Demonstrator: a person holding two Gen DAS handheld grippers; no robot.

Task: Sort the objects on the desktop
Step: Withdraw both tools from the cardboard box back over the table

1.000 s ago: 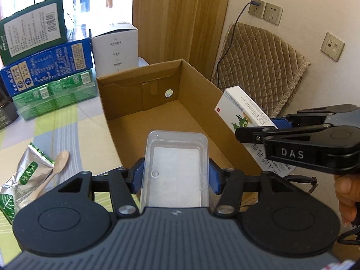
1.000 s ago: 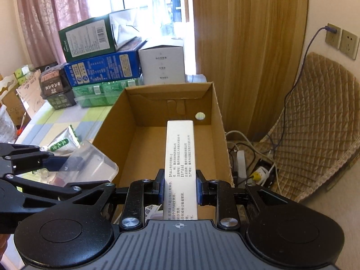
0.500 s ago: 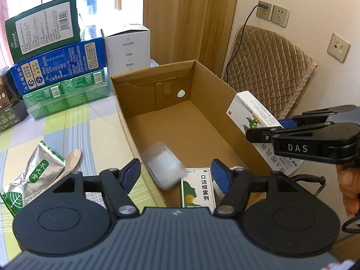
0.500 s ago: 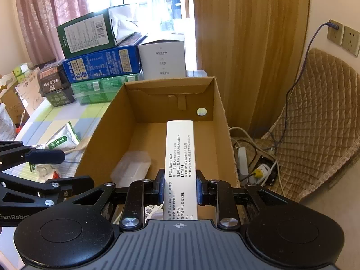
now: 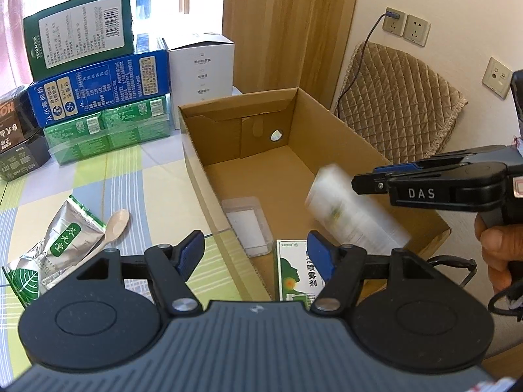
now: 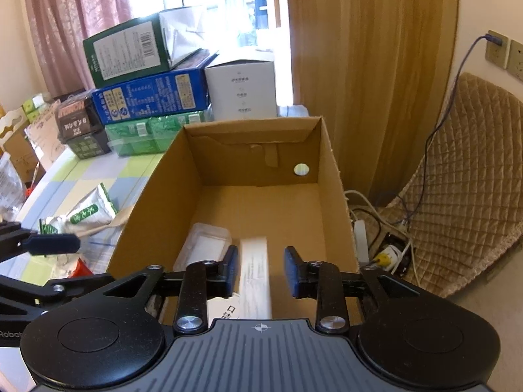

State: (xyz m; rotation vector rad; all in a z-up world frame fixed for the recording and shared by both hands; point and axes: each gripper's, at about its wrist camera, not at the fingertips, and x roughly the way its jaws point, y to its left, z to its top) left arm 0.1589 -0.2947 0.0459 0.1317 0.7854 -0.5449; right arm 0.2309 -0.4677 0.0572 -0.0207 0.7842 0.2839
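Left wrist view is looking down past the left gripper (image 5: 255, 254), whose blue pads are standing wide apart with nothing between them, over the near end of the cardboard box (image 5: 191, 150); just beyond the pads a white-and-green spray box (image 5: 294, 271) is lying flat on the box floor at its near end; beside it, against the left wall, the clear plastic container (image 5: 248, 225) is resting on the floor, no gripper touching it; to the right the long white carton (image 5: 353, 215) is showing as a blur, tilted, inside the box near its right wall; the right gripper (image 5: 354, 183) is reaching in from the right above it, a hand (image 5: 497, 251) gripping its handle. Right wrist view is showing the right gripper (image 6: 260, 269) with its jaws having just been opening; the white carton (image 6: 255, 271) is sitting between the pads with a gap on each side, so it is not being pinched. On the checked tablecloth (image 5: 98, 179) left of the box a green-and-silver foil pouch (image 5: 55, 245) is lying with a wooden spoon (image 5: 114, 225) touching its edge. Farther back, at the table's far edge, stacked packages (image 5: 98, 91) and a white box (image 5: 202, 72) are standing behind the cardboard box; a quilted chair (image 5: 398, 104) is leaning against the wall to the right, under wall sockets (image 5: 407, 27).
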